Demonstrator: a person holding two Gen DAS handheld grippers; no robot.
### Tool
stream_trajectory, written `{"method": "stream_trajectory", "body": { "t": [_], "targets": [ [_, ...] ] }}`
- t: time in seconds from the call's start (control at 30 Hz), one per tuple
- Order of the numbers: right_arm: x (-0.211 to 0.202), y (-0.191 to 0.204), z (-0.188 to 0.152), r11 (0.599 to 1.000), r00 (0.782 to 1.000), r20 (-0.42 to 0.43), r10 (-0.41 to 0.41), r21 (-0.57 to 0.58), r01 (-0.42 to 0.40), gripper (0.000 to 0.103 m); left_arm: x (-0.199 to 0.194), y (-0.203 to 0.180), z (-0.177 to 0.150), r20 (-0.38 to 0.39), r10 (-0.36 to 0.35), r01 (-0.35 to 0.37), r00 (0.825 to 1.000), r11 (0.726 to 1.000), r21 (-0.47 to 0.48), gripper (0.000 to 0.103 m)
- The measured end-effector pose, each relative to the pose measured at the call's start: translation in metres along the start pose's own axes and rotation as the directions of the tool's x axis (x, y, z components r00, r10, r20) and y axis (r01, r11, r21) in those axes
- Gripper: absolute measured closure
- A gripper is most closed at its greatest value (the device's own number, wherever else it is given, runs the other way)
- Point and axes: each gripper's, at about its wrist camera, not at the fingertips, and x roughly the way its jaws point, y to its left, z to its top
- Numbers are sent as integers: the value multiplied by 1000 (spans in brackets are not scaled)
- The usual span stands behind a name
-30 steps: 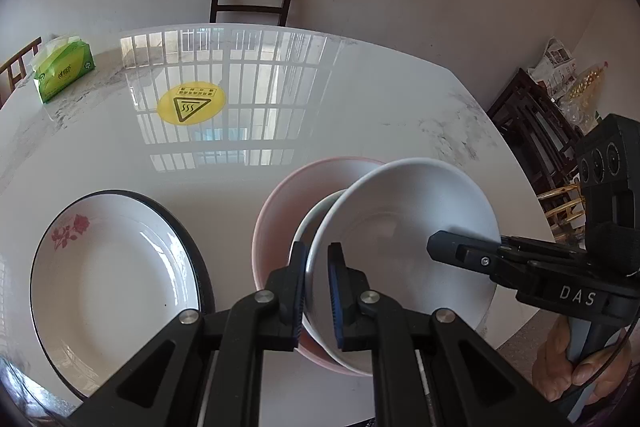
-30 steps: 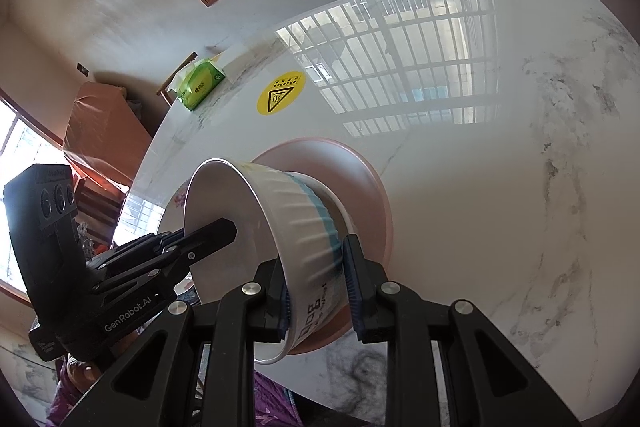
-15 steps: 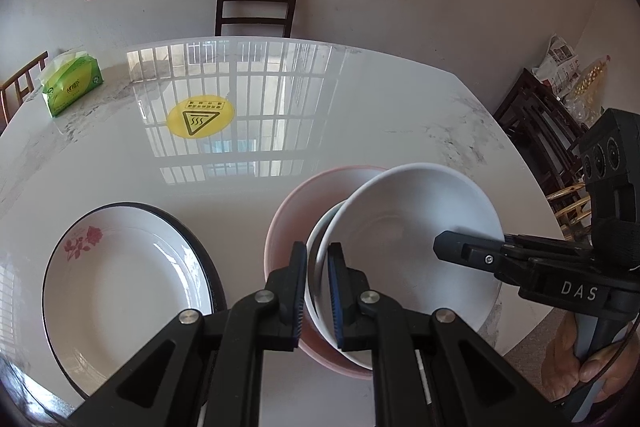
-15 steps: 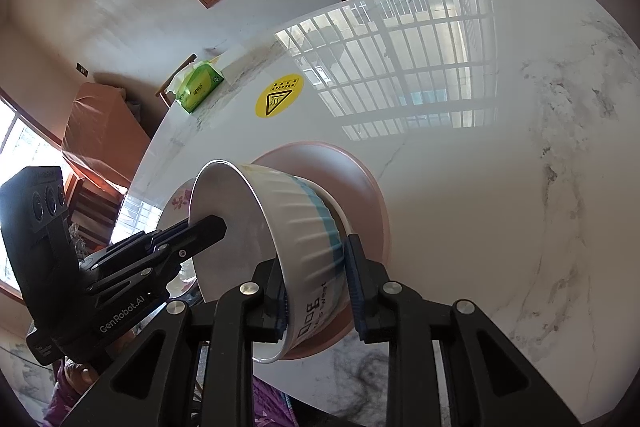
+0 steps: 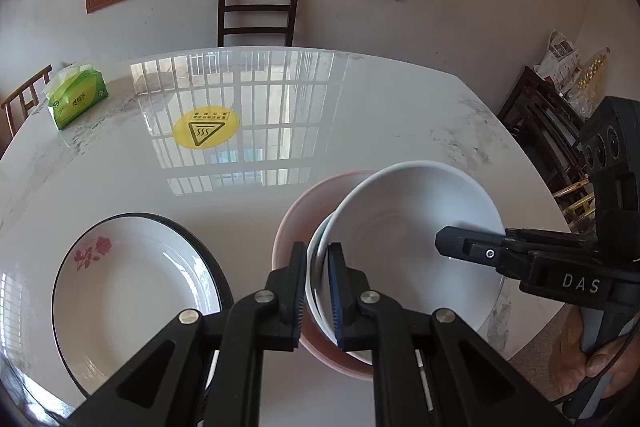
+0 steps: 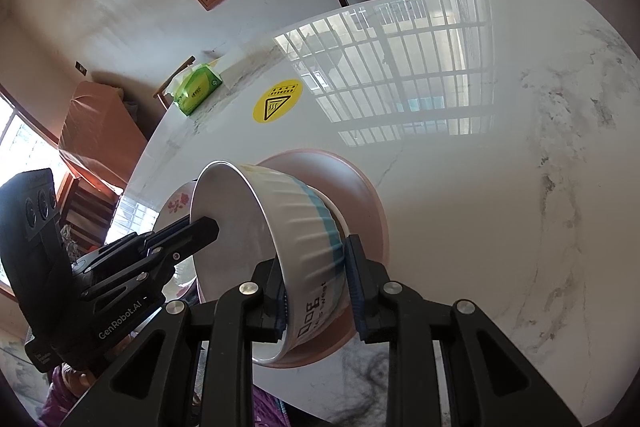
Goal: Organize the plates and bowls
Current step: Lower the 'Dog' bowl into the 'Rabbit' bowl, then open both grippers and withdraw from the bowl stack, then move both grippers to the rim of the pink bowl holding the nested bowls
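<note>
Since a second ago, both grippers have drawn back a little with their bowls, so more of the table's [image 5: 360, 131] far side and the window above it comes into the left wrist view. The left gripper [image 5: 318, 283] is closed on the near rim of a plain white bowl [image 5: 316, 255], one pad inside the wall and one outside. That bowl sits inside a wider pink bowl [image 5: 296, 211], which rests on the table near its front edge. The right gripper [image 6: 316, 287] is clamped on the rim of a white ribbed bowl [image 6: 296, 227], which has a pale blue band around its lower wall and dark printed lettering near the rim. This bowl is tilted, its mouth turned toward the left gripper, and it is nested in the plain white bowl over the pink one; whether it touches that bowl, I cannot tell. In the left wrist view its smooth white inside [image 5: 404, 227] fills the space over the pink bowl, and the right gripper's finger reaches in across it from the right.

Left of the stacked bowls lies a white plate [image 5: 132, 291] with a black rim and a red rose print, flat on the table and near the pink bowl. Farther back on the table are a round yellow warning sticker [image 5: 206, 133] and a green tissue pack [image 5: 78, 99] at the left edge. A dark wooden chair [image 5: 258, 13] stands behind the table under the window.
</note>
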Motion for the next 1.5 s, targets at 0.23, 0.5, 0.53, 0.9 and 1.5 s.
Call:
{"method": "stream_trajectory", "body": {
  "t": [0.23, 0.5, 0.53, 0.9, 1.5],
  "targets": [
    [-3, 4, 3, 1000, 1000, 19, -6, -6, 6, 79, -4, -2, -2, 15, 18, -18, 1000, 1000, 2, 91],
    [-15, 12, 10, 1000, 998, 66, 16, -23, -14, 79, -5, 1, -1, 31, 25, -25, 999, 1000, 2, 91],
    [-16, 12, 10, 1000, 997, 73, 17, -23, -16, 79, -5, 2, -1, 37, 28, -28, 999, 1000, 3, 91],
    [-34, 8, -10, 999, 981, 192, 22, -33, -16, 78, -22, 4, -13, 135, 74, -78, 988, 997, 21, 64],
    [-31, 14, -25, 973, 901, 402, -162, -87, 214, 87, -37, 23, -51, 200, 62, -57, 978, 998, -30, 54]
  ]
}}
